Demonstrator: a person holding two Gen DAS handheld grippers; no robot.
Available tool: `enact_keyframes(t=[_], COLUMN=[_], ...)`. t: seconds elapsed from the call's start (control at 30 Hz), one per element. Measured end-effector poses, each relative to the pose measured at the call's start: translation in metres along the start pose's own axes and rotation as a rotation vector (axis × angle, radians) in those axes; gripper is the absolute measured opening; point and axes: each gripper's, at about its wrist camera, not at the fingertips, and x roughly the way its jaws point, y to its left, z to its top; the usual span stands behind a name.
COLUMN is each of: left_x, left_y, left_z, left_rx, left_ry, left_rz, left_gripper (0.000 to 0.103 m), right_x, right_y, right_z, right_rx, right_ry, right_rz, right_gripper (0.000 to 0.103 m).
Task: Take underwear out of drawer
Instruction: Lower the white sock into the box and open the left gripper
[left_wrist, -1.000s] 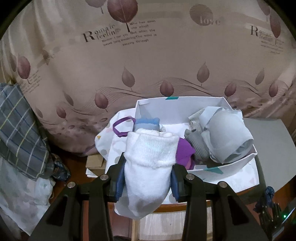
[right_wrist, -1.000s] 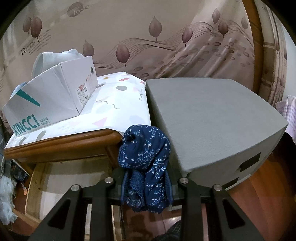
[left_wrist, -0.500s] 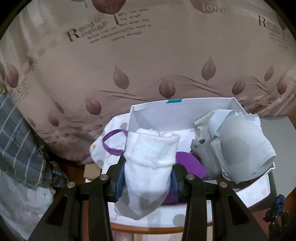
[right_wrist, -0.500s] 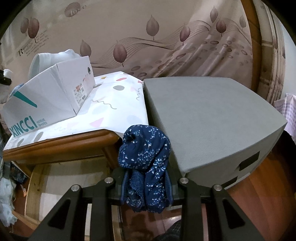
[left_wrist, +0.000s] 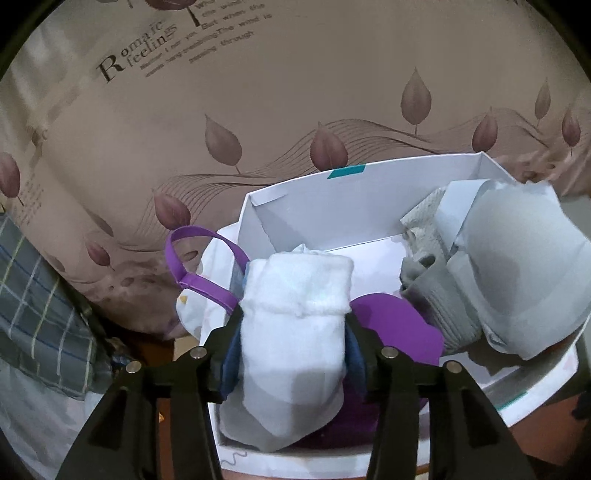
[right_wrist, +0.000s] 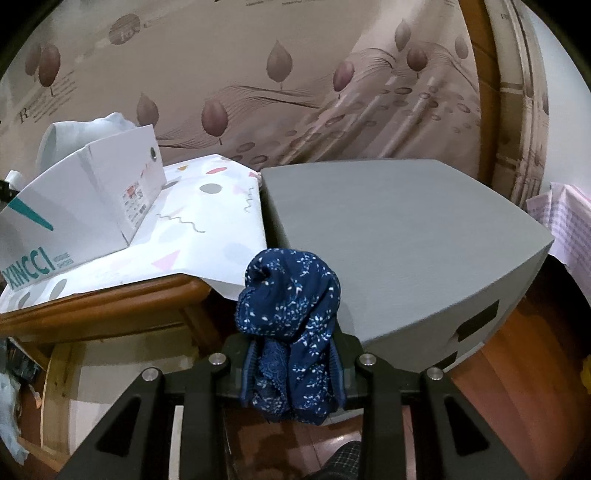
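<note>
opening left gripper (left_wrist: 293, 347) jaws, white sock (left_wrist: 291, 332) between, over white box (left_wrist: 332, 199); right gripper (right_wrist: 293, 363) clamping navy underwear (right_wrist: 291, 314).

My left wrist camera looks forward and down along its hand-held gripper (left_wrist: 293, 332), close over the open white cardboard shoebox (left_wrist: 369, 195), facing the beige leaf-printed curtain (left_wrist: 295, 92). My right wrist camera sits lower and farther back, looking along its own hand-held gripper (right_wrist: 291, 362) toward the flat grey box top (right_wrist: 399, 229). Both views share the shoebox (right_wrist: 92, 192), curtain (right_wrist: 295, 55) and patterned white cloth (right_wrist: 207, 229).
</note>
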Motion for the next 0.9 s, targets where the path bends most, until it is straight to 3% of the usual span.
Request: enact_keyframes(t=[0.13, 0.27, 0.4, 0.73, 0.9], left_x=[0.015, 0.018, 0.018, 0.024, 0.029], left_y=[0.004, 0.011, 0.003, -0.007, -0.001], left_z=[-0.002, -0.005, -0.007, 0.001, 0.002], left_rx=[-0.004, -0.026, 0.021, 0.024, -0.026], left_ry=[0.043, 0.037, 0.036, 0.038, 0.059], left_rz=[0.036, -0.017, -0.001, -0.008, -0.014], left_gripper=[0.052, 0.054, 0.058, 0.058, 0.065], right_x=[0.003, 0.004, 0.005, 0.008, 0.008], right_y=[0.0, -0.002, 0.0, 0.005, 0.006], right_z=[0.0, 0.0, 0.0, -0.001, -0.003], right_rx=[-0.001, 0.008, 0.004, -0.003, -0.009], right_ry=[0.012, 0.015, 0.021, 0.032, 0.033], right_rz=[-0.01, -0.01, -0.005, 0.001, 0.001], right_gripper=[0.032, 0.032, 0.032, 0.032, 0.032])
